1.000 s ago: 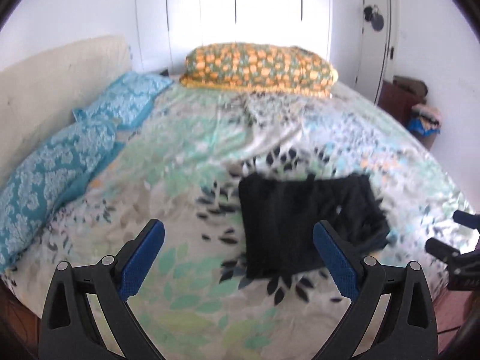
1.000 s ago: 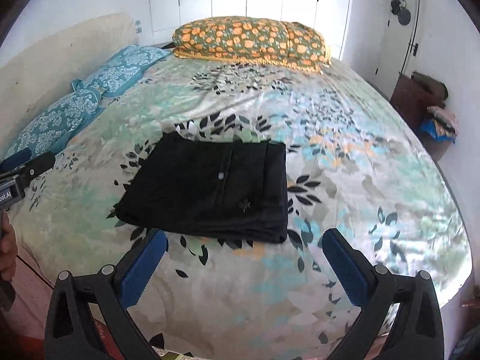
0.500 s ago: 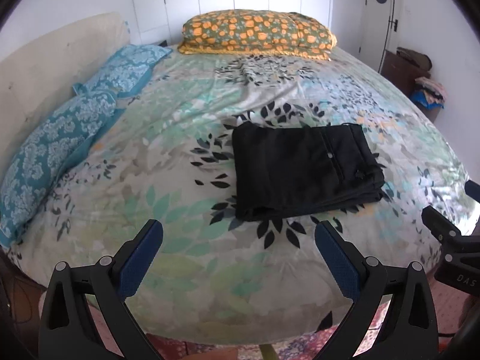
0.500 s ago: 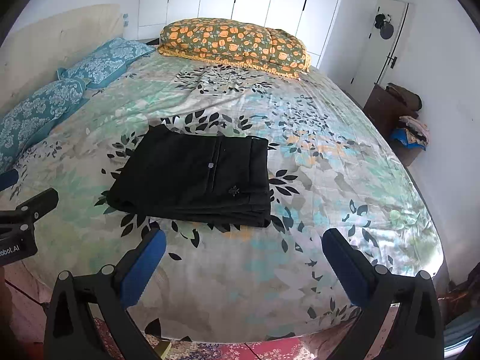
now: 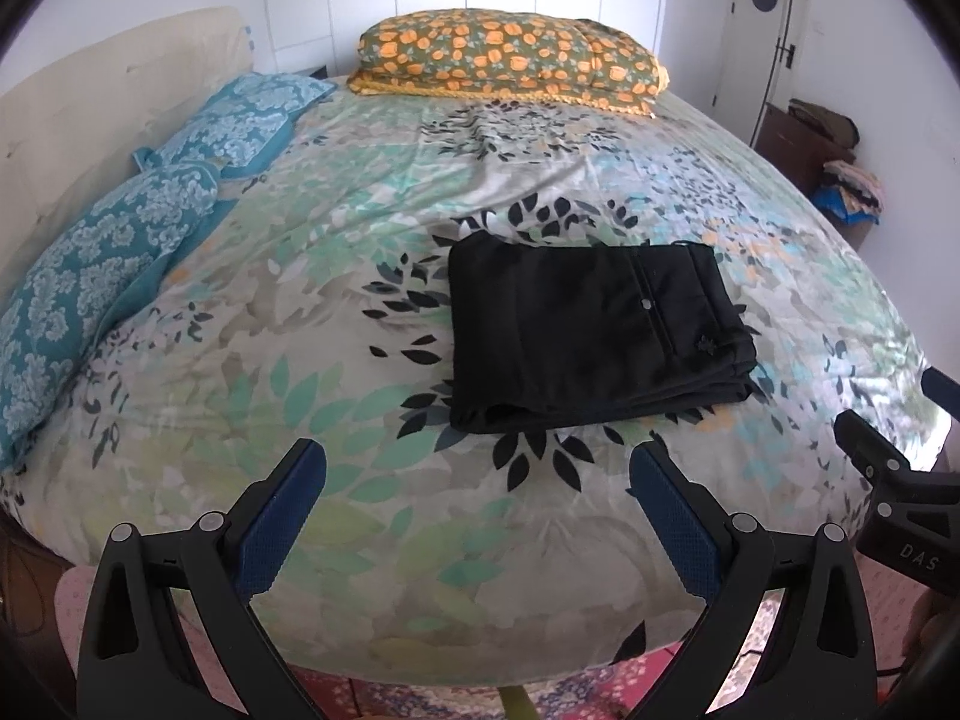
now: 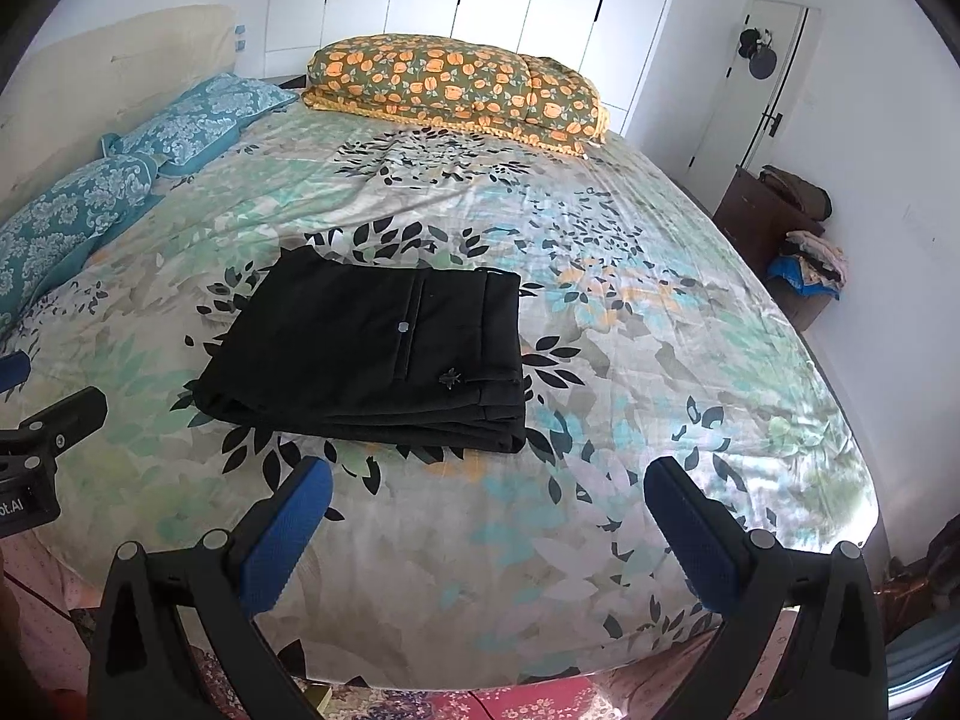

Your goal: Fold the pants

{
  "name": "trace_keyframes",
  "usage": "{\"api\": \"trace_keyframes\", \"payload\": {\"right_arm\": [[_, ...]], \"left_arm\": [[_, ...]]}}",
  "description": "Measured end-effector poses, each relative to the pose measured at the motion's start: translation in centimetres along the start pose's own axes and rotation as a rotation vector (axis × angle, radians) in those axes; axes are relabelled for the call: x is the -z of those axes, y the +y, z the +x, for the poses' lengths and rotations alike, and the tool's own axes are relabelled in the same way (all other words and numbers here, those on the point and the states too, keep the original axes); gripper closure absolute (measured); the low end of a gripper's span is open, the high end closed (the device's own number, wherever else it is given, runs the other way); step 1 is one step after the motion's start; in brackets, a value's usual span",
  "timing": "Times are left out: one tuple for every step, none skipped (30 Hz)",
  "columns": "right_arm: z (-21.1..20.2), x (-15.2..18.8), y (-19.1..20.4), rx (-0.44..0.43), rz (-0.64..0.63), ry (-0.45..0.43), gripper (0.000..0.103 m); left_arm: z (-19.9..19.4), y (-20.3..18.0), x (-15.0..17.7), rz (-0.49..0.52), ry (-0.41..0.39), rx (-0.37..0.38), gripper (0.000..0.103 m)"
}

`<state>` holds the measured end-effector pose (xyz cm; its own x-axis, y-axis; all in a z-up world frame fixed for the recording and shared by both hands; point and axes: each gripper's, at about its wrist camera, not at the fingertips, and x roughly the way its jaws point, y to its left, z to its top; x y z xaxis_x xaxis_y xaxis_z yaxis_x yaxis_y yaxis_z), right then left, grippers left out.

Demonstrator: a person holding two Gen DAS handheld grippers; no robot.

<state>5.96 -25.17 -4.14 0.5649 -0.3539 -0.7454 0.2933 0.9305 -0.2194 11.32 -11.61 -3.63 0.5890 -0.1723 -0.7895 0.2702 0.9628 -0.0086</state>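
Black pants (image 5: pixel 591 330) lie folded into a flat rectangle on the floral bedspread (image 5: pixel 336 312), near the bed's front half; they also show in the right wrist view (image 6: pixel 372 354). My left gripper (image 5: pixel 477 471) is open and empty, held back from the bed's front edge, short of the pants. My right gripper (image 6: pixel 487 489) is open and empty, also back from the front edge, apart from the pants. Each gripper shows at the other view's edge.
An orange-flowered pillow (image 5: pixel 510 60) lies at the bed's far end. Two blue patterned pillows (image 5: pixel 108 240) lie along the left side by a cream headboard (image 5: pixel 102 102). A dark cabinet with piled clothes (image 6: pixel 792 228) stands at right by a door. Patterned rug below.
Both grippers have pulled back and up from the bed, so the pants look smaller and the bed's front edge and rug show. The pants have not moved.
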Motion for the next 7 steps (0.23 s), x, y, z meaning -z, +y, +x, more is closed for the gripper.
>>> {"api": "trace_keyframes", "payload": {"right_arm": [[0.07,0.02,0.01,-0.001,0.000,0.002,0.000],[0.13,0.03,0.02,-0.002,0.000,0.003,0.000],[0.17,0.05,0.04,-0.002,0.002,0.005,0.000],[0.20,0.07,0.05,-0.003,0.003,0.006,0.000],[0.19,0.07,0.05,-0.003,0.003,0.005,0.000],[0.20,0.07,0.05,-0.003,0.002,0.004,0.000],[0.20,0.07,0.04,-0.003,0.002,0.004,0.000]], "left_arm": [[0.08,0.00,0.00,-0.001,0.004,0.002,0.001],[0.19,0.03,-0.01,-0.004,0.009,0.006,0.001],[0.29,0.09,0.00,-0.012,0.014,0.012,0.001],[0.30,0.22,0.06,-0.023,0.014,0.023,0.001],[0.25,0.31,0.12,-0.032,0.009,0.033,0.001],[0.11,0.36,0.20,-0.040,0.002,0.042,0.001],[0.02,0.28,0.21,-0.036,-0.003,0.040,0.001]]}}
